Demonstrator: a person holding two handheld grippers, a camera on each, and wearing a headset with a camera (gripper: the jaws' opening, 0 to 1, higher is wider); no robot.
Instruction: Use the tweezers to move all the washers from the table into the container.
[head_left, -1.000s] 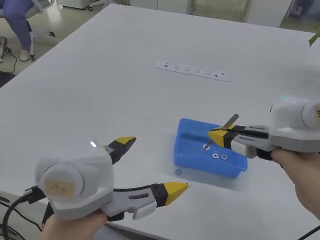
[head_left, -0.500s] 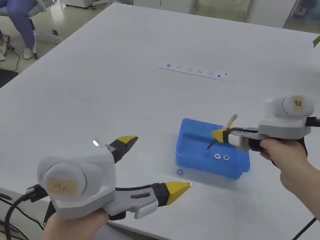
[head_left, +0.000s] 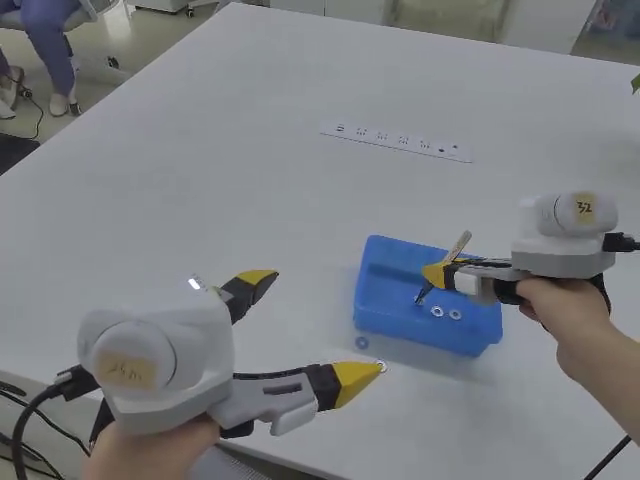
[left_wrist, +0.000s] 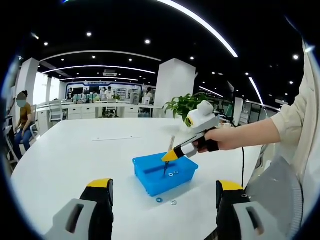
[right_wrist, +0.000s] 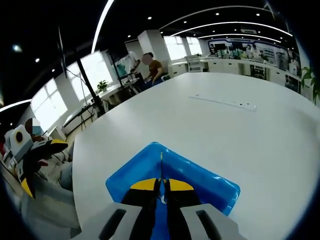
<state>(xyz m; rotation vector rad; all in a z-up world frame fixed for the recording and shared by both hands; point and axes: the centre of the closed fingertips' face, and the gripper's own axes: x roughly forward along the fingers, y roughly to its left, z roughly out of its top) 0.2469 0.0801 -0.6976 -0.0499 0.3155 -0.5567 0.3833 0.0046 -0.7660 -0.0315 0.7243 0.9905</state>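
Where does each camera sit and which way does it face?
Head view: on the headset, looking down at the table; left tongs, right tongs and the right hand show.
Left gripper view: on the left tongs, facing across the table at the container; its open jaws show.
Right gripper view: on the right tongs, looking along the tweezers into the container; its shut jaws show.
All three share the container.

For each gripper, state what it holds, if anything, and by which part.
The right gripper clamps the tweezers about mid-length, tips down inside the blue container. The left gripper is open and holds nothing.
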